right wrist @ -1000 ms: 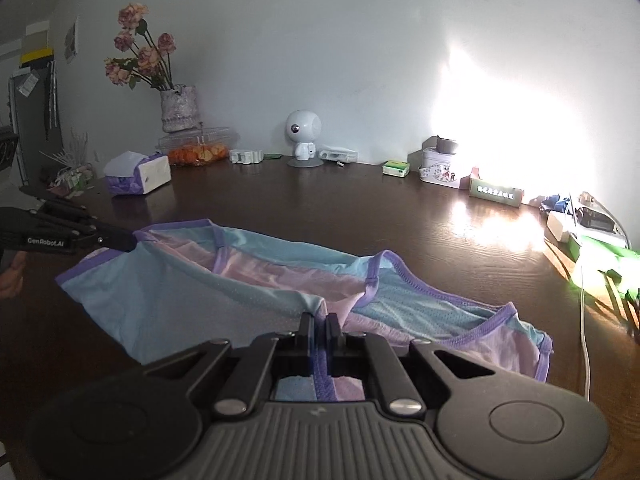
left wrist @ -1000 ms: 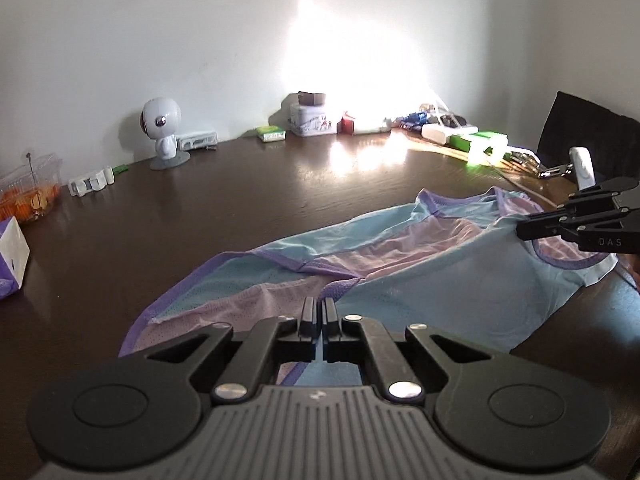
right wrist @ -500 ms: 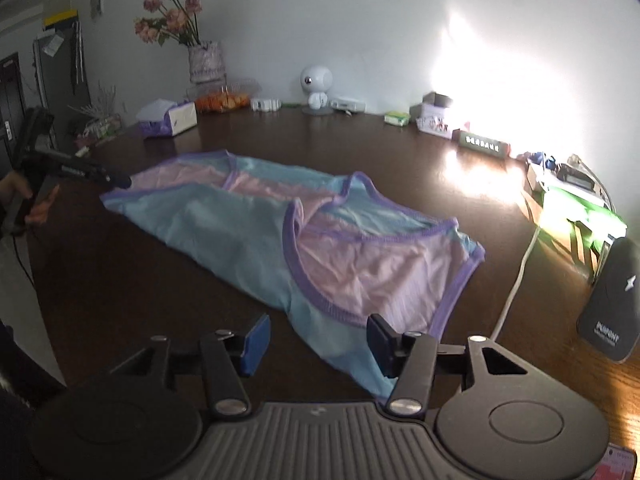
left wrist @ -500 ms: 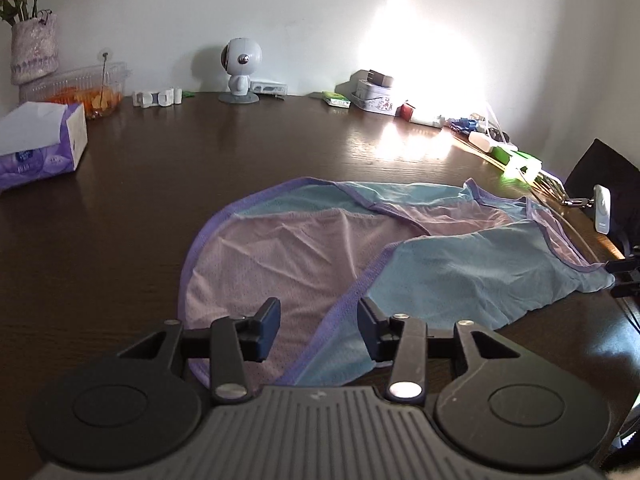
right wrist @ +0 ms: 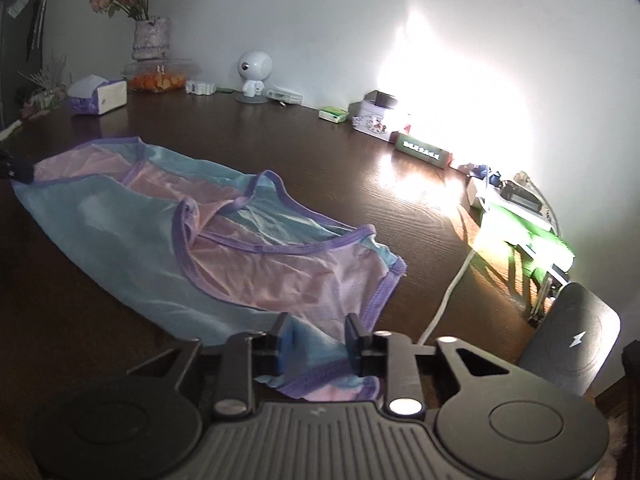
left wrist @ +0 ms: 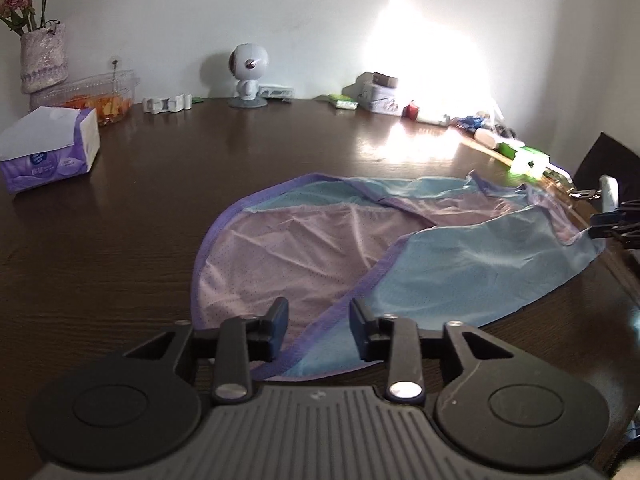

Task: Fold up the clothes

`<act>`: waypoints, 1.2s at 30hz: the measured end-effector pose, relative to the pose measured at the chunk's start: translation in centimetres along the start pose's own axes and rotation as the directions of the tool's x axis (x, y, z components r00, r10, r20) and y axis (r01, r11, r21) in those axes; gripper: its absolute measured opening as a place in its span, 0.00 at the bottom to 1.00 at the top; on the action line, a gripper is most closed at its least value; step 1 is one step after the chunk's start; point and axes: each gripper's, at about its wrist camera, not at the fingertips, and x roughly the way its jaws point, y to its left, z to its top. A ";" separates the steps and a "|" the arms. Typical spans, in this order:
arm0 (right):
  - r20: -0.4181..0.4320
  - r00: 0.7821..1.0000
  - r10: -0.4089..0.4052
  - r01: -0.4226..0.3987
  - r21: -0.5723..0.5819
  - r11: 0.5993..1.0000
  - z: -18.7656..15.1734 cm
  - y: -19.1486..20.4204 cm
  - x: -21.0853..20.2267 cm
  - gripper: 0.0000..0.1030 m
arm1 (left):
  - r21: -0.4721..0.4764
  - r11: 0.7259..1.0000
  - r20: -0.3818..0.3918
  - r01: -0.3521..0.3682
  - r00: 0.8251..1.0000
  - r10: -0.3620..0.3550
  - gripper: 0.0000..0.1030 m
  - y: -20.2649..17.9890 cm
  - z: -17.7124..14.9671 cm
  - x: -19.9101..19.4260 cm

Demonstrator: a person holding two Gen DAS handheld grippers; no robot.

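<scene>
A thin garment [left wrist: 460,264] in light blue and pink with purple trim lies spread on the dark wooden table [left wrist: 120,240]. My left gripper [left wrist: 318,312] hovers over its near purple hem. Its jaws are opening and the pads touch no cloth. At the other end my right gripper [right wrist: 317,328] has its jaws closing around a bunched corner of the garment [right wrist: 132,240]; the cloth sits between the pads, which stand apart. The right gripper [left wrist: 612,224] shows at the far edge of the left wrist view, and the left gripper [right wrist: 16,168] at the edge of the right wrist view.
A tissue box [left wrist: 48,148], a vase of flowers [left wrist: 42,56], a clear tub of orange items [left wrist: 96,96] and a white robot figure [left wrist: 248,72] line the back. A black charger [right wrist: 572,336], a white cable [right wrist: 448,296] and green packets [right wrist: 528,236] crowd the right edge.
Both grippers were shut on the garment and have let it go; it now lies flat. Both have drawn back. The right jaws have narrowed again around the corner.
</scene>
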 end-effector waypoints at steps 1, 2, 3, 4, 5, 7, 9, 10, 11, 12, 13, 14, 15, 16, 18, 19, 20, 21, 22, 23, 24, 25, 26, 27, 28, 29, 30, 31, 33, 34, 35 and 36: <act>0.002 1.000 -0.016 0.016 0.008 1.000 0.0 -0.1 -0.2 0.32 | 0.003 1.000 0.004 0.011 1.000 -0.011 0.50 -0.1 -0.1 -0.1; 0.013 1.000 -0.018 0.018 0.027 0.999 0.1 -0.2 -0.5 0.32 | 0.004 1.000 -0.007 0.008 1.000 -0.007 0.51 -0.2 0.1 0.1; 0.035 0.999 0.000 -0.002 0.055 0.998 0.2 -0.1 -0.9 0.32 | 0.004 1.000 -0.024 0.001 1.000 -0.001 0.51 -0.3 0.3 0.4; 0.070 0.997 0.041 -0.047 0.093 0.995 0.5 0.0 -1.3 0.32 | 0.006 1.000 -0.040 -0.005 0.999 0.006 0.50 -0.3 0.3 0.7; 0.094 0.992 0.086 -0.096 0.109 0.989 0.7 0.5 -1.4 0.32 | 0.006 1.000 -0.055 -0.018 0.998 0.018 0.49 -0.2 0.3 1.1; 0.109 0.980 0.165 -0.174 0.085 0.981 1.3 2.3 -0.6 0.32 | 0.007 0.999 -0.073 -0.049 0.996 0.049 0.35 0.0 0.3 1.8; 0.106 0.982 0.158 -0.163 0.043 0.986 1.7 4.2 1.0 0.32 | 0.008 0.998 -0.078 -0.067 0.995 0.067 0.13 0.3 0.2 1.9; 0.099 0.986 0.134 -0.138 0.043 0.989 1.8 4.8 1.9 0.31 | 0.007 0.998 -0.081 -0.064 0.995 0.064 0.11 0.4 0.2 1.7; 0.085 0.989 0.121 -0.126 0.060 0.990 1.8 5.1 2.8 0.30 | 0.004 0.998 -0.083 -0.061 0.995 0.061 0.08 0.4 0.1 1.6; 0.064 0.989 0.130 -0.136 0.092 0.986 1.8 5.1 3.6 0.29 | 0.004 0.998 -0.084 -0.063 0.995 0.063 0.06 0.5 -0.1 1.4; 0.046 0.988 0.147 -0.152 0.124 0.981 1.7 4.9 4.2 0.28 | 0.005 0.997 -0.081 -0.071 0.994 0.071 0.07 0.5 -0.3 1.3; 0.042 0.987 0.157 -0.162 0.145 0.976 1.5 4.8 4.4 0.23 | -0.003 0.996 -0.077 -0.084 0.994 0.084 0.07 0.5 -0.5 1.1; 0.049 0.986 0.160 -0.165 0.151 0.975 1.3 4.8 4.4 0.21 | -0.015 0.995 -0.074 -0.099 0.993 0.097 0.07 0.7 -0.6 1.0; 0.050 0.987 0.149 -0.155 0.143 0.977 1.2 5.0 4.3 0.21 | -0.024 0.994 -0.071 -0.105 0.992 0.103 0.07 0.8 -0.6 0.9; 0.055 0.993 0.104 -0.109 0.111 0.988 0.9 5.8 4.1 0.21 | -0.032 0.994 -0.070 -0.109 0.992 0.107 0.07 1.0 -0.6 0.8; 0.057 0.995 0.087 -0.092 0.093 0.991 0.9 6.2 4.0 0.21 | -0.031 0.993 -0.071 -0.113 0.991 0.111 0.07 1.0 -0.5 0.9; 0.055 0.996 0.075 -0.079 0.081 0.994 1.0 6.4 3.9 0.21 | -0.030 0.993 -0.072 -0.117 0.991 0.115 0.09 1.0 -0.5 1.0; 0.050 0.997 0.066 -0.070 0.075 0.995 1.2 6.5 3.7 0.21 | -0.024 0.992 -0.075 -0.127 0.989 0.125 0.11 0.9 -0.1 0.9; 0.045 0.997 0.058 -0.061 0.068 0.996 1.4 6.5 3.4 0.21 | -0.015 0.990 -0.078 -0.141 0.987 0.139 0.12 0.8 0.4 0.7; 0.051 0.997 0.052 -0.055 0.063 0.997 1.7 6.5 3.1 0.21 | -0.007 0.988 -0.065 -0.153 0.986 0.153 0.16 0.7 1.1 0.4; 0.072 0.996 0.052 -0.056 0.060 0.997 2.2 6.3 2.6 0.21 | 0.006 0.987 -0.042 -0.162 0.986 0.162 0.27 0.7 2.2 0.2; 0.093 0.994 0.060 -0.066 0.061 0.996 2.9 5.8 2.1 0.22 | 0.021 0.985 -0.019 -0.169 0.985 0.170 0.34 0.6 3.5 0.2; 0.110 0.991 0.072 -0.079 0.064 0.995 3.9 5.3 2.0 0.25 | 0.036 0.982 0.004 -0.184 0.983 0.184 0.46 0.4 4.9 0.4; 0.122 0.989 0.082 -0.090 0.061 0.994 4.9 4.9 2.3 0.32 | 0.053 0.981 0.020 -0.189 0.982 0.188 0.53 0.1 6.3 1.2; 0.131 0.987 0.091 -0.098 0.052 0.994 6.0 4.7 2.9 0.37 | 0.072 0.983 0.021 -0.171 0.985 0.170 0.56 -0.3 7.6 2.3; 0.140 0.985 0.100 -0.107 0.043 0.993 7.0 4.4 3.5 0.46 | 0.086 0.986 0.001 -0.142 0.990 0.142 0.61 -0.5 8.9 3.8; 0.143 0.984 0.110 -0.115 0.032 0.993 8.0 4.3 4.4 0.47 | 0.094 0.989 -0.029 -0.111 0.993 0.114 0.63 -0.4 10.1 5.6; 0.138 0.983 0.121 -0.125 0.020 0.992 8.9 4.2 5.7 0.47 | 0.102 0.992 -0.059 -0.079 0.995 0.086 0.63 -0.4 11.3 7.4; 0.098 0.983 0.155 -0.158 0.024 0.987 10.6 4.0 8.5 0.47 | 0.114 0.992 -0.107 -0.046 0.993 0.058 0.63 -0.6 13.0 10.6; 0.077 0.982 0.171 -0.174 0.036 0.984 11.4 3.9 9.8 0.47 | 0.123 0.992 -0.133 -0.031 0.990 0.048 0.63 -0.9 13.6 12.2; 0.055 0.981 0.188 -0.191 0.053 0.980 12.0 3.6 11.1 0.46 | 0.129 0.991 -0.157 -0.018 0.987 0.039 0.63 -1.1 13.9 13.6; 0.039 0.981 0.192 -0.194 0.073 0.978 12.6 3.4 12.3 0.45 | 0.133 0.991 -0.174 -0.008 0.984 0.031 0.63 -1.3 14.0 14.8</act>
